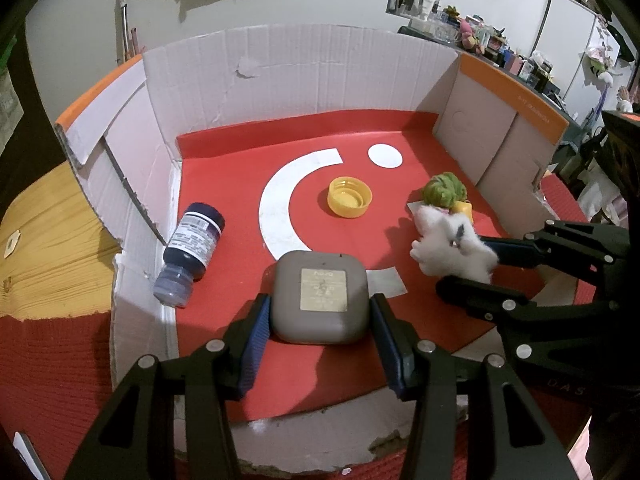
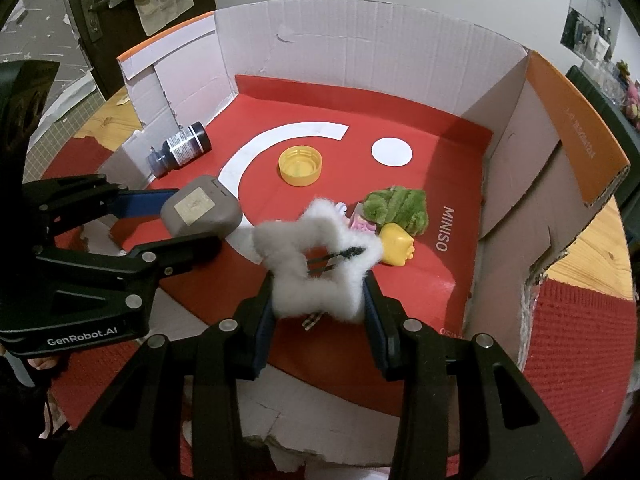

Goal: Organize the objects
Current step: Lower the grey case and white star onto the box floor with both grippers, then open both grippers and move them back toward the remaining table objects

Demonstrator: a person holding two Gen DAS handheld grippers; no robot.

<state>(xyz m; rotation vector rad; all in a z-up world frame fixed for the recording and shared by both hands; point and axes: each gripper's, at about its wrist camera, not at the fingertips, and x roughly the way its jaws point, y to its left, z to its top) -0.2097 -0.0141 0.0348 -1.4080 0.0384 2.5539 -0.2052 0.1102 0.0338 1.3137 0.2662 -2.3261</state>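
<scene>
In the cardboard box (image 1: 280, 68), the bottle (image 1: 192, 246) lies cap toward the camera.

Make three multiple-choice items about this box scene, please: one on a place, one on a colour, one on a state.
1. Where does the dark bottle lie?
A. by the box's left wall
B. inside the cap
C. outside the box

2. What colour is the loose cap?
A. blue
B. yellow
C. white

3. What does the right gripper hold?
A. nothing
B. the grey case
C. the white fluffy star

Answers:
1 A, it lies on its side against the left cardboard wall.
2 B, it is yellow, open side up.
3 C, the star sits between its pads; the grey case is in the left gripper.
</scene>
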